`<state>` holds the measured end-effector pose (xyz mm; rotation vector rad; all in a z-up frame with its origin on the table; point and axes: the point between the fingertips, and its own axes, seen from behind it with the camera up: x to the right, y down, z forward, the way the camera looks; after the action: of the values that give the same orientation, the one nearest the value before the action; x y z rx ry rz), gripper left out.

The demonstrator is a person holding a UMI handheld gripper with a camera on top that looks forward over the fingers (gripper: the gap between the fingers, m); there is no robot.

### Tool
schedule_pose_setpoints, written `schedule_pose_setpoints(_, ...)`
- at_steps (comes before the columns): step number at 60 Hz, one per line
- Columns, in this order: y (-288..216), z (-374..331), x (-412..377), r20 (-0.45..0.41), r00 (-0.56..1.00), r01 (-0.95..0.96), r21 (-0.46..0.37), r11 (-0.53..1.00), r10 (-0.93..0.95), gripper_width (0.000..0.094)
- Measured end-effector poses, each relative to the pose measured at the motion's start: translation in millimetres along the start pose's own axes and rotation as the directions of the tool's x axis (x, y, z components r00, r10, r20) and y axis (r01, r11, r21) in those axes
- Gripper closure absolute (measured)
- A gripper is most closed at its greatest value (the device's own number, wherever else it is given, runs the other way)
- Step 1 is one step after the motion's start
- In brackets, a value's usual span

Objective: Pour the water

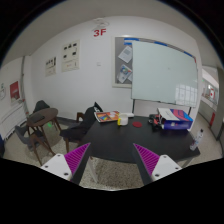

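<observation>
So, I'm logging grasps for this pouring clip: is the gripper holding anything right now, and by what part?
Nothing is held. The gripper is open, its fingers apart with only the dark table showing between them.

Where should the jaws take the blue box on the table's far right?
Probably from above, across its narrow width: the blue box lies flat on the dark table, long side facing the gripper. Jaws are open and empty, well short of it.

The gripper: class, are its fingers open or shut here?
Open. The gripper has its two pink-padded fingers wide apart, with bare dark table showing between them and nothing held.
</observation>
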<state>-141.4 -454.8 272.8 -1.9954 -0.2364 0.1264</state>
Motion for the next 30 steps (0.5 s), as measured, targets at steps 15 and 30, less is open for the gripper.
schedule_pose_setpoints(15,74.2,0.1,115.6,-0.099,0.993,-0.079,-0.091,0.993,0.070,0.0090)
schedule_pose_setpoints(30,183.3,9.1,332.3,-0.275,0.958,-0.133,-0.172,0.976,0.082,0.0090)
